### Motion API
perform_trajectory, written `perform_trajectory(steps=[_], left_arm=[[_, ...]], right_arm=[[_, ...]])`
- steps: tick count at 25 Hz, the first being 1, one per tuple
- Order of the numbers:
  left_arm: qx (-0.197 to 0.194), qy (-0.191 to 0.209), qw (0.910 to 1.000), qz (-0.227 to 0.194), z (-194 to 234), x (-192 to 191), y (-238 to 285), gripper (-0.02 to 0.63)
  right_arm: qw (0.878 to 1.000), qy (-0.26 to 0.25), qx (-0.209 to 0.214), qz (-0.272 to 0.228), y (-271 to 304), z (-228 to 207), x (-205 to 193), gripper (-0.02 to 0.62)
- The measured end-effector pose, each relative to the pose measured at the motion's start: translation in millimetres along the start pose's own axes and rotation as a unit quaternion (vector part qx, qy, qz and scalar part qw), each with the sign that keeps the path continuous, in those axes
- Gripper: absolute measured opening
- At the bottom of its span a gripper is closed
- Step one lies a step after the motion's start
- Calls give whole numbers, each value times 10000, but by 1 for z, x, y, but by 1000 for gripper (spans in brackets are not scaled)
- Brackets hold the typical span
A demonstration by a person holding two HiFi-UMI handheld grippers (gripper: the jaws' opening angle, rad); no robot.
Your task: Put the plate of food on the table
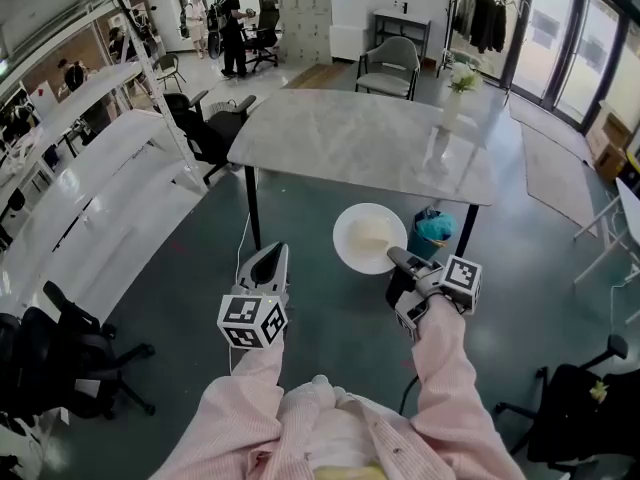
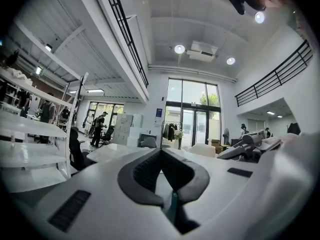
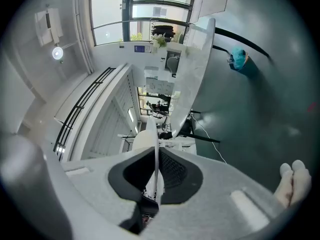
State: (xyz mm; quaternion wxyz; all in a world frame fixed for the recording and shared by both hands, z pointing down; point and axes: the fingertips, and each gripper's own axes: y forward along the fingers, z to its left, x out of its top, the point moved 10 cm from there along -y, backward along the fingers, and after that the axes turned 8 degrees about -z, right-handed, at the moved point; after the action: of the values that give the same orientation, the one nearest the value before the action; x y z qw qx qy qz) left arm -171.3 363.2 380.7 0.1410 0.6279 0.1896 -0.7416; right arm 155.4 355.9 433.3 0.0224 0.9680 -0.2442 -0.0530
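A white plate [image 1: 370, 238] with pale food on it hangs level over the floor, just in front of the marble table [image 1: 350, 138]. My right gripper [image 1: 397, 260] is shut on the plate's near right rim. In the right gripper view the plate [image 3: 156, 151] shows edge-on, pinched between the dark pads of the right gripper [image 3: 156, 171], with the table [image 3: 196, 69] ahead. My left gripper [image 1: 272, 260] floats to the plate's left, apart from it, shut and holding nothing. In its own view the left gripper [image 2: 165, 181] has nothing between its pads.
A vase of flowers [image 1: 453, 93] stands on the table's far right part. A teal object [image 1: 435, 228] lies on the floor by the right table leg. Black office chairs [image 1: 210, 128] stand to the left, a grey armchair [image 1: 390, 66] behind. People stand far back.
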Motion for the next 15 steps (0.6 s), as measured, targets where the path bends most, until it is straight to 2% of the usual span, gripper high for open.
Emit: perform_trajectory(steps=[3,15], left_arm=[[54,-30,10000,9,0,-3,2,-3],[264,-76,9996,18,36,-13,59,-3]], right_arm=[[9999,23,-110,35,5,-3,2,21],[9995,130,52,295,80,-15,31,21]])
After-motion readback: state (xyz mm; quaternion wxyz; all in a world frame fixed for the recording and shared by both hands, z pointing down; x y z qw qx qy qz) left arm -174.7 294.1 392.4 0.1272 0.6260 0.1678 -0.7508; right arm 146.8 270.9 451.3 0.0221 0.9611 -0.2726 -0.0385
